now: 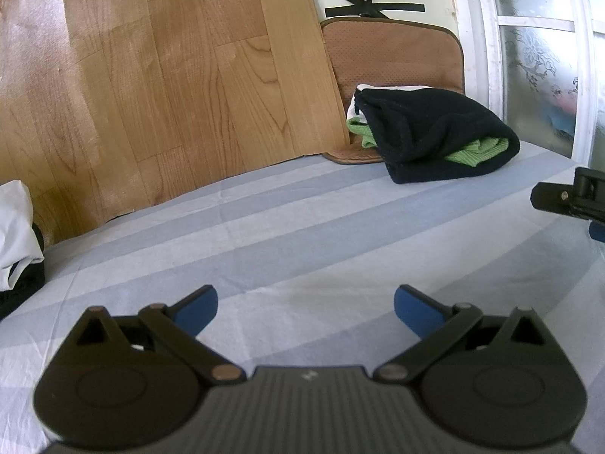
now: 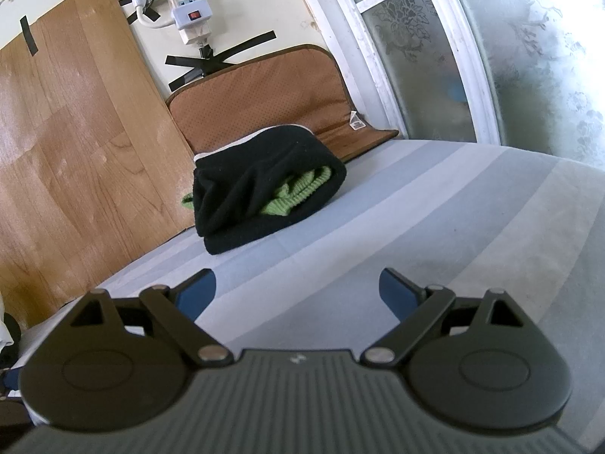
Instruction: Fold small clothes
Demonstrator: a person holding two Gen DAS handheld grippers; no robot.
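Left gripper [image 1: 305, 312] and right gripper [image 2: 298, 293] both gape wide, holding nothing, above the striped sheet [image 1: 302, 227]. Folded black garment [image 2: 261, 185] wraps green cloth [image 2: 302, 193] by the brown cushion [image 2: 257, 90]; only the left view shows white clothing [image 1: 15, 227]

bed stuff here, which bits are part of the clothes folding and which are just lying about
Part of the job:
- black garment, folded, on the striped sheet
- green garment tucked inside it
- white clothing at the left edge
- left gripper and right gripper, both open and empty

Just lying about:
- brown cushion
- power strip
- wood-look panel
- window
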